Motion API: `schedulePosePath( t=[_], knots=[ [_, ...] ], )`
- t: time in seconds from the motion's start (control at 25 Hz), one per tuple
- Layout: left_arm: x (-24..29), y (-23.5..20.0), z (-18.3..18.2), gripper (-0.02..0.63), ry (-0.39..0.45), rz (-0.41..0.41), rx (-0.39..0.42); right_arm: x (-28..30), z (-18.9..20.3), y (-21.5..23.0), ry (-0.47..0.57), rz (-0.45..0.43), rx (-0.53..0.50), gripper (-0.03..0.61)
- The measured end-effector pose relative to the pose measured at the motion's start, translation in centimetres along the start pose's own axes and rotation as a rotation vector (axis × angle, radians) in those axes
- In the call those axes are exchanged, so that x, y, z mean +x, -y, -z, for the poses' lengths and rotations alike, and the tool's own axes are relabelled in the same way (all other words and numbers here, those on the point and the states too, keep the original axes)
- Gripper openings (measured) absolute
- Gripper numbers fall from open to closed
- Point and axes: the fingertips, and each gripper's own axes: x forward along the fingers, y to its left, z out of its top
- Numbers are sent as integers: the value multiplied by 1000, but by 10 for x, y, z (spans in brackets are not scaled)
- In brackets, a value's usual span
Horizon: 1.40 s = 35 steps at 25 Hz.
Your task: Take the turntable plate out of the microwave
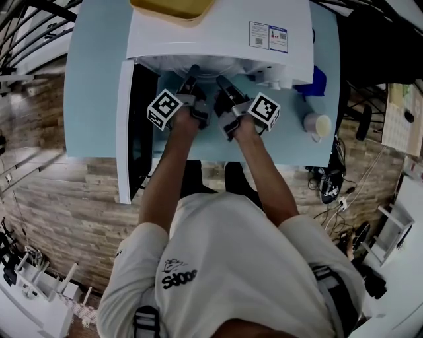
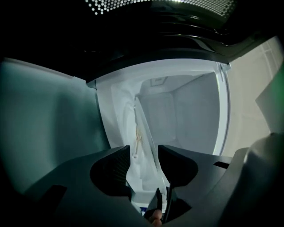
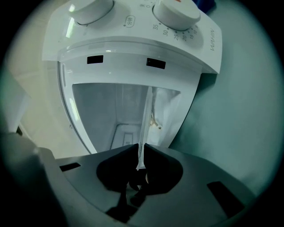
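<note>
One microwave stands on one pale blue table, its single door swung open at the left. Two grippers reach into its mouth. The left gripper has its jaws apart, with the rim of the one glass plate running between them unpressed. The right gripper has its jaws closed on the plate's rim. The plate sits at the cavity opening. Two dials show on the control panel. One yellow tray lies on top of the microwave, and one cup stands on the table to the right.
</note>
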Motion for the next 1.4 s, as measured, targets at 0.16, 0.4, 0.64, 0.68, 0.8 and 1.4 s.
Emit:
schedulePosePath(
  t=[0.16, 0.4, 0.64, 0.68, 0.8, 1.4],
  knots=[
    [10, -2, -15, 190, 8, -10, 43, 3, 5, -4, -3, -9, -4, 31],
    [21, -1, -24, 189, 11, 18, 4, -12, 26, 0, -45, 5, -15, 31],
    [15, -3, -16, 161, 0, 51, -62, -24, 34, 5, -40, 18, -22, 29],
    [12, -3, -15, 132, 1, 53, -75, -27, 36, 6, -37, 20, -19, 29],
    [5, -10, -10, 75, -9, 14, -109, -34, 45, 13, -31, 43, -18, 29],
    [-54, -8, 15, 38, -37, -7, -169, -39, 38, 16, -45, -2, -108, 117]
  ],
)
